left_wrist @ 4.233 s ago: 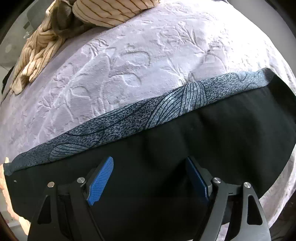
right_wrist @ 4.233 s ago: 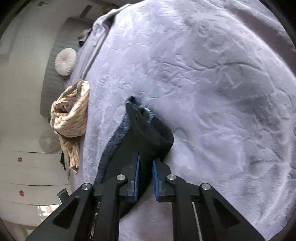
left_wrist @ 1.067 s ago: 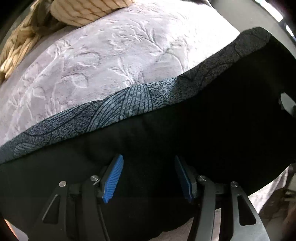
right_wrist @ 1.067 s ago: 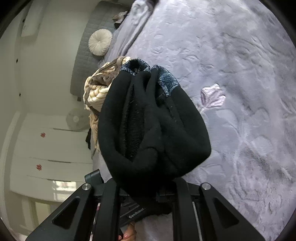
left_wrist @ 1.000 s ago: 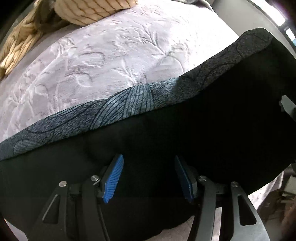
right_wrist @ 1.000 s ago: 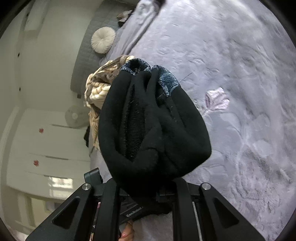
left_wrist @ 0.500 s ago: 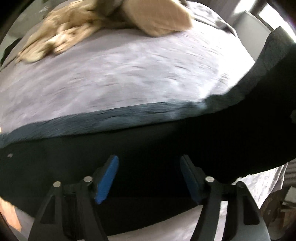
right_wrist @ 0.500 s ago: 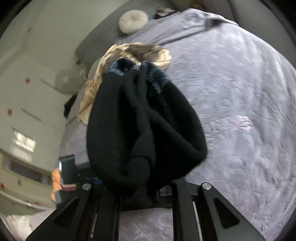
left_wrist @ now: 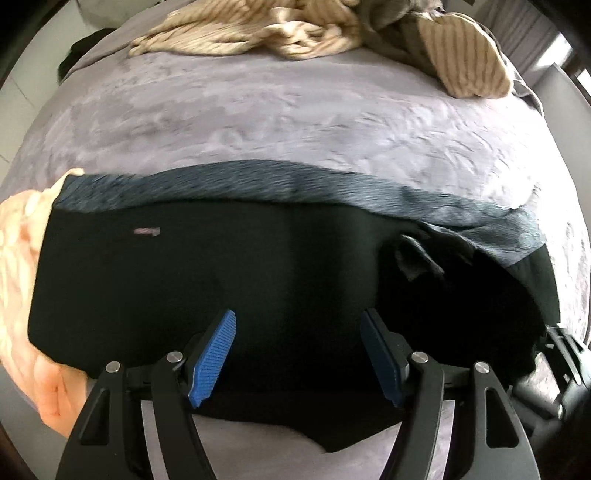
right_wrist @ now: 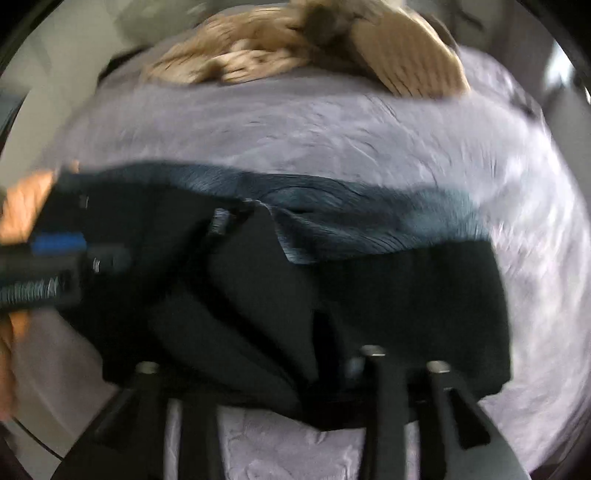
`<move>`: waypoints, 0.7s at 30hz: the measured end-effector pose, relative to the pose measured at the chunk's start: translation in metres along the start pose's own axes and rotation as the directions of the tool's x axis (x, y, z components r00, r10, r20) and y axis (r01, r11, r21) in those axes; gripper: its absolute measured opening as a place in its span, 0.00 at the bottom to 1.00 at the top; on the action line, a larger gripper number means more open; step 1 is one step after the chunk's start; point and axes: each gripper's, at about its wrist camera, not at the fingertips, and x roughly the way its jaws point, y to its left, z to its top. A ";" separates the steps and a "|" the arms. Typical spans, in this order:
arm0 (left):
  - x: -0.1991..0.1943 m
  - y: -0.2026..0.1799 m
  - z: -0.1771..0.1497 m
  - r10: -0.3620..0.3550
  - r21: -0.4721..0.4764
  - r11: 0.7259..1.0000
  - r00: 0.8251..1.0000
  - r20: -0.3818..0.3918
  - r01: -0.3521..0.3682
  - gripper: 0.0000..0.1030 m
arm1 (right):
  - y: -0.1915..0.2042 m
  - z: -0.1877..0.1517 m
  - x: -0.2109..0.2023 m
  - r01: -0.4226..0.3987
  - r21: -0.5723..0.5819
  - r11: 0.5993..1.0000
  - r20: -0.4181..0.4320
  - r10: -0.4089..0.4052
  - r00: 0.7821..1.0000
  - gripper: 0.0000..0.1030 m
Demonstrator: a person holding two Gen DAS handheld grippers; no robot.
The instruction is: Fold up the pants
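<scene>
The black pants (left_wrist: 258, 277) lie doubled across the bedspread (left_wrist: 295, 122); left gripper (left_wrist: 297, 350) gapes wide and empty, right gripper (right_wrist: 325, 373) grips the folded end; smoothing remains.

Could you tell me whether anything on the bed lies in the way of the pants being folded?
Nothing visible does. The pants lie on bare bedspread, under the open left gripper; the beige striped clothes sit apart at the far edge.
</scene>
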 end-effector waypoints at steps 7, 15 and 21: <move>-0.007 0.008 0.004 -0.120 0.012 0.993 0.993 -0.008 0.120 0.69 | -0.024 -0.001 -0.059 -0.362 0.080 0.929 0.066 0.357 0.932 0.68; 0.015 -0.041 -0.007 -0.260 0.074 0.959 0.955 -0.140 0.272 0.69 | -0.147 -0.054 -0.010 -0.512 0.688 0.515 0.131 0.605 0.785 0.68; 0.018 -0.045 -0.015 -0.185 0.071 0.978 0.973 -0.137 0.196 0.69 | -0.139 -0.072 0.026 -0.546 0.762 0.348 0.193 0.682 0.705 0.63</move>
